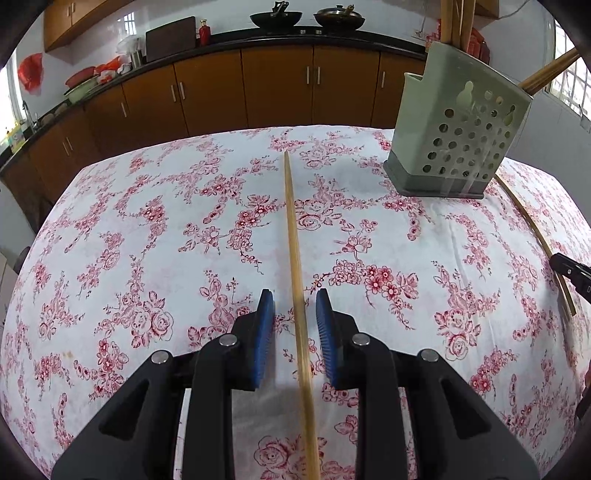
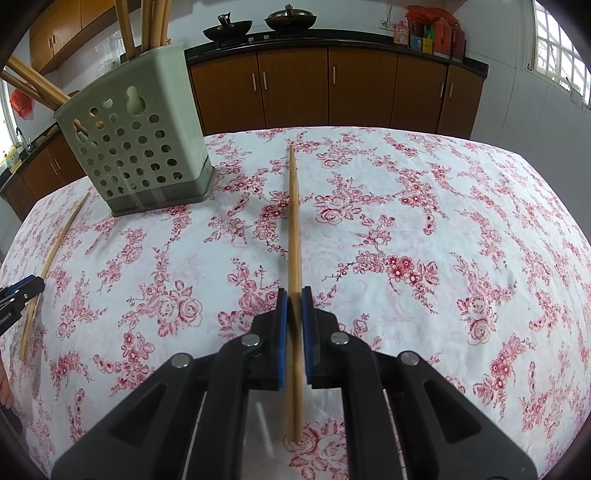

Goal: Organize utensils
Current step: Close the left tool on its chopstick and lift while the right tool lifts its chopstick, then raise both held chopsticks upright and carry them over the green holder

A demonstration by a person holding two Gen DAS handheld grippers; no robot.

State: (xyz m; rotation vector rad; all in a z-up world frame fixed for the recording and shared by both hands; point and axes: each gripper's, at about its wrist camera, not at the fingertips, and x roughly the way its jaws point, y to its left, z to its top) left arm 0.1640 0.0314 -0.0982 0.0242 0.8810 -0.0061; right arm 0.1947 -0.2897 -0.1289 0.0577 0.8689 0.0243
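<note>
Right claw [image 2: 294,295] pinches one chopstick [image 2: 294,236] for the holder [image 2: 140,136] far left; left claw [image 1: 294,299] spread astride another chopstick [image 1: 295,251] to grab

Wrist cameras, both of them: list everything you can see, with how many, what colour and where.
Tablecloth: one, white with red flowers, covers the table.
Utensil holder: one, pale green, perforated, stands upright on the cloth.
Stored chopsticks: several, tan, sticking out of the holder's top; exact number unclear.
Left chopstick: one, tan, lies on the cloth.
Right chopstick: one, tan, points away across the cloth.
Woks: two, black, on the back counter.
Cabinets: a row, brown, under the counter.
Left gripper: one, black with blue pads, jaws open either side of the left chopstick.
Right gripper: one, black with blue pads, jaws shut on the right chopstick.
</note>
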